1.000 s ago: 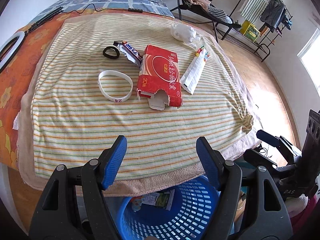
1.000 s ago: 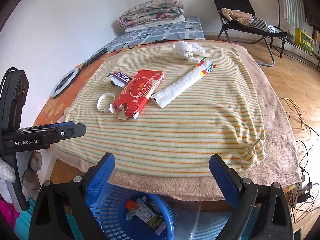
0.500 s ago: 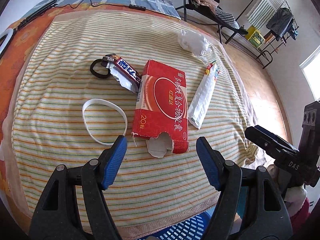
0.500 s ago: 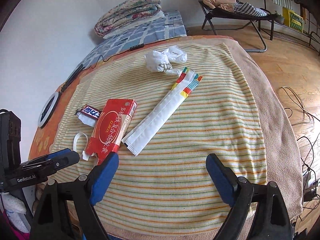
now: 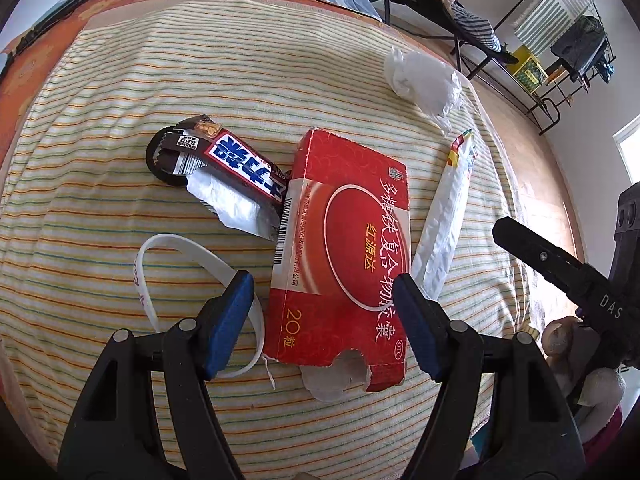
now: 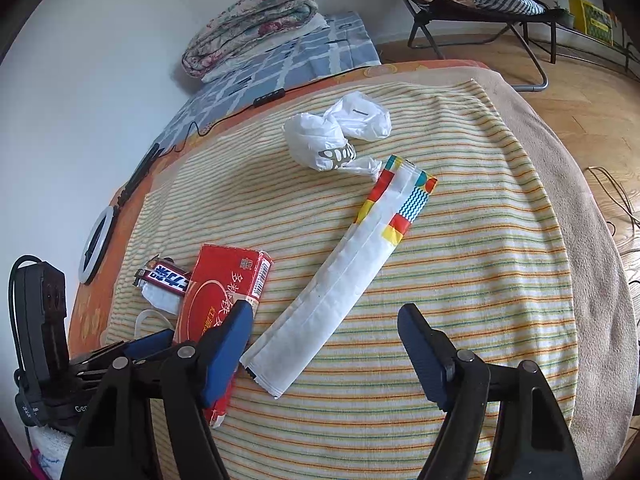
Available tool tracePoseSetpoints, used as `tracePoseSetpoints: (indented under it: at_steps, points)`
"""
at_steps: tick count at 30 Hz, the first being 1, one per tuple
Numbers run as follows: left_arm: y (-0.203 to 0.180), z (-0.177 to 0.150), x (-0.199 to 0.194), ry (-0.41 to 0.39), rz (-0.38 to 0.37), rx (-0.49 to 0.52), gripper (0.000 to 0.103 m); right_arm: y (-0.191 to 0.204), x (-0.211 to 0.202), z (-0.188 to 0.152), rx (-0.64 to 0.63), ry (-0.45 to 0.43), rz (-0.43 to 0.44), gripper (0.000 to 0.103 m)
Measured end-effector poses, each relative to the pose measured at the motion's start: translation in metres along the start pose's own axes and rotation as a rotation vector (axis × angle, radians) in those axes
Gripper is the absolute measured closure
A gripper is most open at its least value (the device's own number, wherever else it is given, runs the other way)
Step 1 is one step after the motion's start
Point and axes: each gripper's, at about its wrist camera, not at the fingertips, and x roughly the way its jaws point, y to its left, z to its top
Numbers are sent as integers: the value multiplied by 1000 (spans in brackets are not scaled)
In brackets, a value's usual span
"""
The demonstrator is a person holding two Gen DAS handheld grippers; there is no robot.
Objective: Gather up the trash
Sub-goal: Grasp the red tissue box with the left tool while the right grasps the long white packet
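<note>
A flat red medicine box [image 5: 344, 248] [image 6: 224, 292] with a torn end lies on the striped blanket [image 5: 248, 80]. My left gripper [image 5: 324, 320] is open, its blue fingers on either side of the box's near end. A torn candy bar wrapper [image 5: 236, 176] [image 6: 168, 276] lies left of the box over a black ring [image 5: 158, 160]. A white wristband [image 5: 192, 256] lies beside the left finger. A long white packet with a coloured end [image 5: 444, 220] [image 6: 344, 276] lies right of the box. My right gripper [image 6: 326, 356] is open over the packet's near end. A crumpled white bag [image 5: 424, 80] [image 6: 336, 136] sits beyond.
The blanket covers a bed with an orange sheet [image 6: 100, 312] and a beige edge [image 6: 600, 240]. Folded quilts [image 6: 252, 20] lie at the wall, and a folding chair [image 6: 472, 4] and clothes rack [image 5: 560, 40] stand on the wooden floor. A ring light [image 6: 96, 248] rests at the left edge.
Both grippers have moved forward from above the blue basket and out over the bed. The left now straddles the red box; the right has closed in on the white packet. Both stayed open.
</note>
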Motion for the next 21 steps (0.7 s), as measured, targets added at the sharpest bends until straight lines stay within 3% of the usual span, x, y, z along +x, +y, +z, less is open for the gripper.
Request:
tracePoseSetpoints:
  at_steps: [5, 8, 15, 18, 21]
  points:
    - [-12, -3, 7, -3, 65, 64, 29, -7, 14, 7, 27, 17, -12, 33]
    - [-21, -4, 5, -28, 86, 101, 47, -13, 19, 9, 51, 22, -10, 36]
    - [-39, -2, -6, -107, 139, 167, 72, -19, 26, 15, 77, 20, -13, 38]
    - [-50, -2, -17, -138, 118, 195, 82, -20, 28, 17, 84, 21, -14, 40]
    - [-58, -1, -27, -150, 71, 201, 86, -24, 28, 19, 99, 14, -18, 40]
